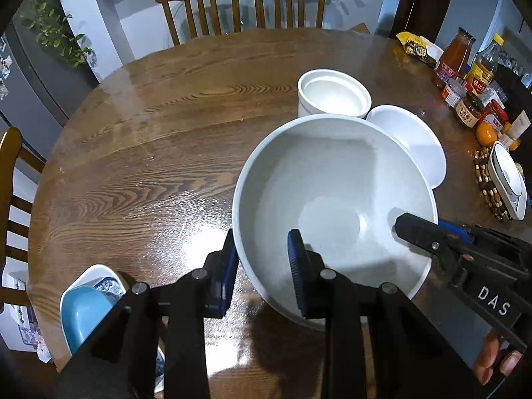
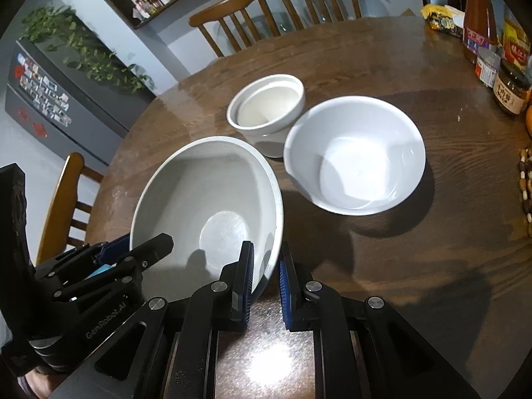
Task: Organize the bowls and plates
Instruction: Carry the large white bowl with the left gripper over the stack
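Note:
A large grey-white bowl [image 1: 332, 199] hangs tilted just above the wooden table, held by both grippers. My left gripper [image 1: 262, 266] is shut on its near rim, one pad inside the bowl and one outside. My right gripper [image 2: 267, 279] is shut on the rim of the same bowl [image 2: 206, 199] at the opposite side. Its black finger [image 1: 419, 231] shows at the right in the left wrist view. Behind the big bowl sit a medium white bowl [image 2: 355, 156] and a straight-sided white bowl [image 2: 266, 106] with another dish nested inside.
A blue bowl [image 1: 84, 316] rests in a patterned dish at the table's near left edge. Bottles and jars [image 1: 465, 66], an orange, a woven trivet and a white scale [image 1: 508, 179] line the right side. Wooden chairs [image 1: 199, 6] stand at the far edge.

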`<state>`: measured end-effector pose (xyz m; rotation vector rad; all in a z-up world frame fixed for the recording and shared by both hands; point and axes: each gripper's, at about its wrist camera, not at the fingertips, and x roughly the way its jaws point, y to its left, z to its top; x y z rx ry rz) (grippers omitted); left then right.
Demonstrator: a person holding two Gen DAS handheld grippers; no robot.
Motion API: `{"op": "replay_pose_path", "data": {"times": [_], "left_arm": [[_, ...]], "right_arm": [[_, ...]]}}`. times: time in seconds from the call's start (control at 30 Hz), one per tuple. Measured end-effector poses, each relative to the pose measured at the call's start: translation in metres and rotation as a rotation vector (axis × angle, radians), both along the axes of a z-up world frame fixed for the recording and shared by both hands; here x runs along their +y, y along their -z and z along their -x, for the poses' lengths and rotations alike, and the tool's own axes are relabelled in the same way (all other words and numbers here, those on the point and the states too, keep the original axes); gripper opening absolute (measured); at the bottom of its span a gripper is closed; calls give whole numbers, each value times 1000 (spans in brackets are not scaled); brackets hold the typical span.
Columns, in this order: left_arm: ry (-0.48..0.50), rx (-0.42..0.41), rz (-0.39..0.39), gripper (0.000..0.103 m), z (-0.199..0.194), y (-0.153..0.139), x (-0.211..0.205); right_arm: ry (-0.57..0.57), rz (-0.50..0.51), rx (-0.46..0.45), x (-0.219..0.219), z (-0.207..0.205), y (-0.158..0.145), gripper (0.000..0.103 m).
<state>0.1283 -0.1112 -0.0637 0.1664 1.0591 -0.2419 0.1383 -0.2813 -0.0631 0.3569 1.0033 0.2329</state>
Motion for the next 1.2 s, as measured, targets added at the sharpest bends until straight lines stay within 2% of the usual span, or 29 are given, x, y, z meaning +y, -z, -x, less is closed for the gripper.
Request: {"op": "replay_pose_path", "data": {"times": [0.53,0.87,1.2], "left_arm": [[-69,-73,16,27,37,-24,37],[-158,-100,30,27,55,-32,84],[-243,-88,30,27,61,-29,128]], "right_arm": [[-82,28,-58,40,27,-25,16],[-176,56,-84,87,34,-37,16],[-272,80,-76,138,34,-37,16]]}}
